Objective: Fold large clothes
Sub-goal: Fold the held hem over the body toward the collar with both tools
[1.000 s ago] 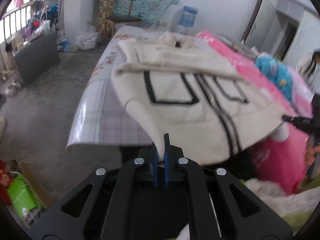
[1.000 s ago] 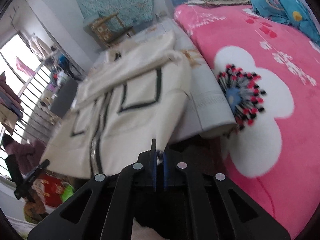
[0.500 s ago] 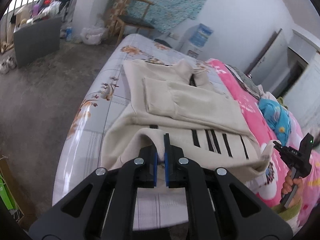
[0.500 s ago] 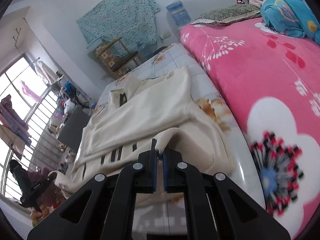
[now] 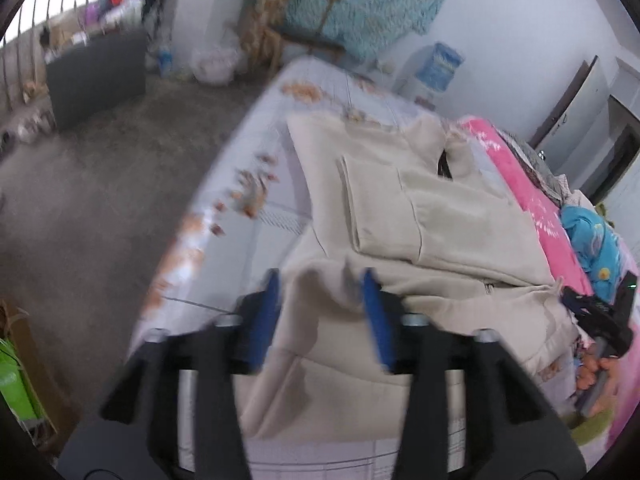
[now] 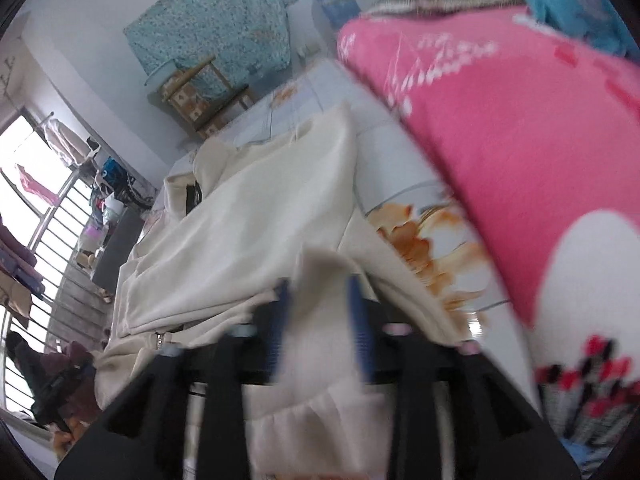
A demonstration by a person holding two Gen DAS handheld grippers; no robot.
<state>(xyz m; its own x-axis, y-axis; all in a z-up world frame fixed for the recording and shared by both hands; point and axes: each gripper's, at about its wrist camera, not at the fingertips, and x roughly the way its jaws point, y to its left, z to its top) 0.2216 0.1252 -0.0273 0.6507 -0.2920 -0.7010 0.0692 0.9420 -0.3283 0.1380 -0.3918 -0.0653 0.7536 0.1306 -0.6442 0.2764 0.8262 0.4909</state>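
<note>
A cream zip jacket (image 5: 440, 216) lies on the bed, sleeves folded across it and its lower half doubled up over itself. My left gripper (image 5: 322, 292) hangs over the near left corner of that fold. Its jaws are opening and the cream hem sits loose between the blue pads (image 5: 272, 292). In the right wrist view the jacket (image 6: 260, 232) spreads to the left. My right gripper (image 6: 318, 300) is at the near right corner, jaws opening, with a slack flap of cloth between them. The right gripper (image 5: 592, 312) also shows at the left wrist view's right edge.
The bed sheet (image 5: 248, 168) is pale with orange flowers. A pink blanket (image 6: 520, 140) and a blue garment (image 5: 588, 236) lie to the right. Grey floor (image 5: 80, 200), a dark box (image 5: 96, 76), a wooden chair (image 5: 296, 28) and a water bottle (image 5: 440, 68) stand beyond.
Both grippers carried the jacket's hem forward over its body, hiding the black-lined pockets. Their jaws, shut on the hem before, now stand apart with the cloth loose.
</note>
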